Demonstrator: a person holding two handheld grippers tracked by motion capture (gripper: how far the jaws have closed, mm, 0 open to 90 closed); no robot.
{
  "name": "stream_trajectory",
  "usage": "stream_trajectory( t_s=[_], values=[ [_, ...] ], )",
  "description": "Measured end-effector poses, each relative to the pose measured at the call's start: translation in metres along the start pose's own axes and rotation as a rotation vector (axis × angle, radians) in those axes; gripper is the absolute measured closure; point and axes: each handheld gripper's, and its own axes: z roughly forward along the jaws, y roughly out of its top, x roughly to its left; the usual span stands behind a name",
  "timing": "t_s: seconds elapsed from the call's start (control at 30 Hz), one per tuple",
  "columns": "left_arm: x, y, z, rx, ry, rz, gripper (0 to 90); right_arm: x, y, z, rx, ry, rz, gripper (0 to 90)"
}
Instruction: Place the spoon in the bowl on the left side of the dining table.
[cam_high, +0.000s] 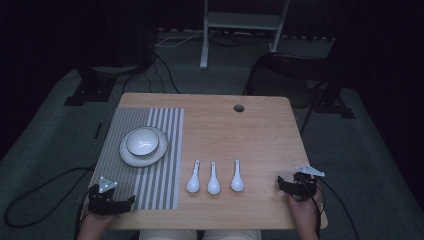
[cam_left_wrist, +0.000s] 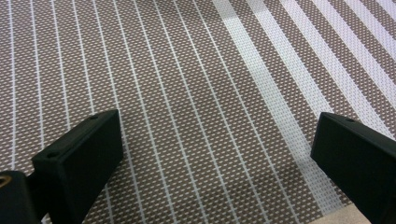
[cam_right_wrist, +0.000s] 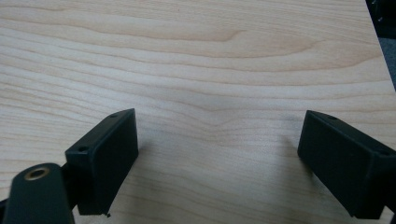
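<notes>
Three white soup spoons (cam_high: 213, 178) lie in a row mid-counter, between your two claws and just right of the striped placemat (cam_high: 165, 150) that carries the bowl (cam_high: 142, 141) on its plate (cam_high: 131, 156). Your left claw (cam_high: 120, 205) rests spread on the placemat's near corner; your right claw (cam_high: 284, 184) rests spread on bare counter (cam_high: 260, 135), near the rightmost spoon. Nothing looks gripped yet, so the next move likely calls for reaching to a spoon handle.

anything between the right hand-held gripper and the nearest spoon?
Nothing visible. The right hand-held gripper, jaws open, rests on bare table; the rightmost spoon lies to its left with only wood between them.
</notes>
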Motion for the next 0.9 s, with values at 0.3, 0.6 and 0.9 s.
stream_trajectory(
  t_s=[0.3, 0.6, 0.9],
  values=[
    [-0.006, 0.004, -0.002, -0.007, -0.011, 0.006, 2.3, 0.000, 0.000, 0.000, 0.000, 0.000, 0.000, 11.6],
    [-0.017, 0.011, 0.001, 0.007, -0.047, 0.039, 2.4, 0.000, 0.000, 0.000, 0.000, -0.001, 0.000, 11.6],
    [-0.030, 0.024, 0.002, -0.011, -0.091, 0.057, 3.6, 0.000, 0.000, 0.000, 0.000, -0.001, 0.000, 11.6]
  ],
)
